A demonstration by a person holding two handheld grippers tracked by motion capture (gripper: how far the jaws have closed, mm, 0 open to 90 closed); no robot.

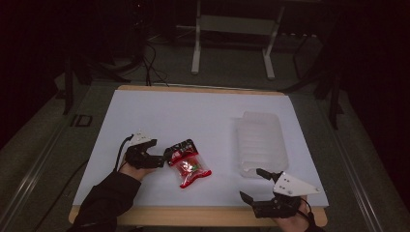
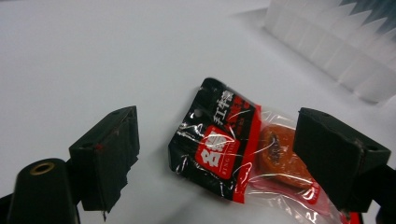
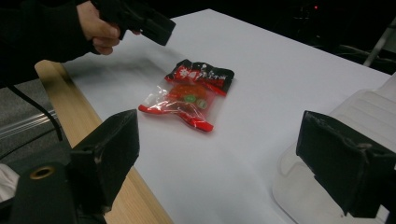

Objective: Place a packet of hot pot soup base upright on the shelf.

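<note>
My left gripper has its jaws spread, the black end of the snack packet lying between them — unpinched. The packet rests flat on the white table, left of centre. My right gripper has its jaws spread on nothing, at the near edge just before the clear plastic tray.

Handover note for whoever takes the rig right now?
Left gripper: open, fingers either side of the snack packet's black end, nothing gripped yet.
Right gripper: open, empty, at the table's near edge by the clear plastic tray.
Packet lies flat on the white tabletop, left of the tray, which looks empty.
Done: nothing picked up.
Left: close on the packet; probably move it to the tray.
</note>
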